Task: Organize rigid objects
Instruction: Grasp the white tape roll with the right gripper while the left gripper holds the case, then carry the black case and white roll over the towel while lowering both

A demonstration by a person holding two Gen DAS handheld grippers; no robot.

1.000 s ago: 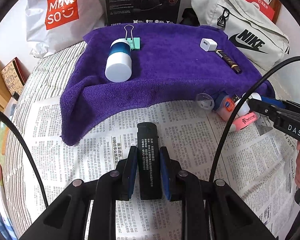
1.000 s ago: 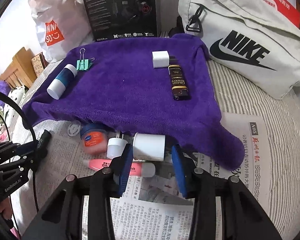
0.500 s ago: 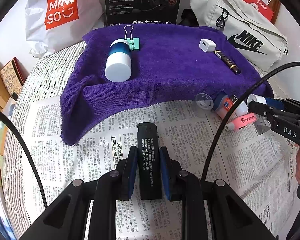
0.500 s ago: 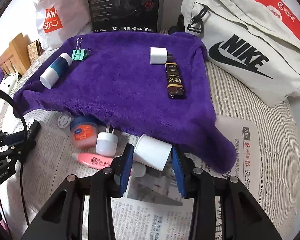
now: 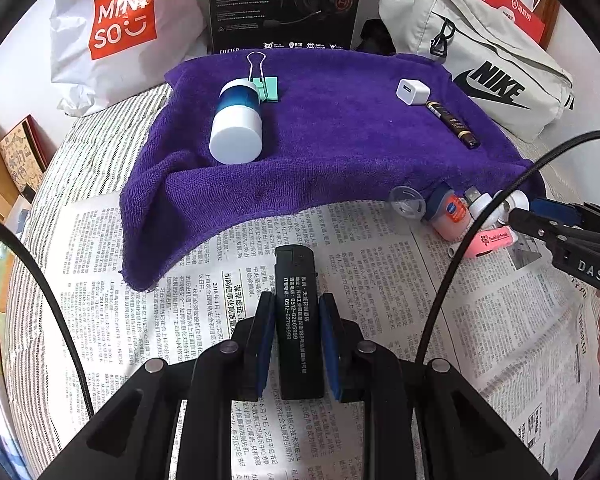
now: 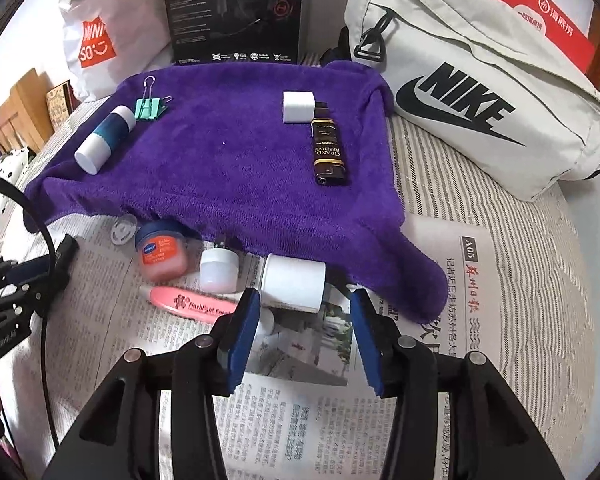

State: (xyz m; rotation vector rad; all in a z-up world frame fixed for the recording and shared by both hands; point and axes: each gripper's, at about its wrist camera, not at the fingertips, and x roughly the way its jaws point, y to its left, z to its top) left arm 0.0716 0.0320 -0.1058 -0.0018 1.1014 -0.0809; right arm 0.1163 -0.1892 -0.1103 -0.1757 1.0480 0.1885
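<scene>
Over newspaper (image 6: 480, 360), opening right jaws flank the white jar (image 6: 293, 283).

Right gripper (image 6: 304, 322) had clamped the white cylinder (image 6: 293, 283) half a second earlier, pads pressed against both sides and the cylinder tipped at a slant. Now jaws opening, right pad clear of it, left pad just beside its lower edge. Cylinder set down on the newspaper (image 6: 300, 408) at the edge of the purple towel (image 6: 236, 168), lying level instead of tilted. Shifted a little in the right wrist view as well, the pink tube (image 6: 188, 304) and orange jar (image 6: 162, 254) appearing lower and closer.
</scene>
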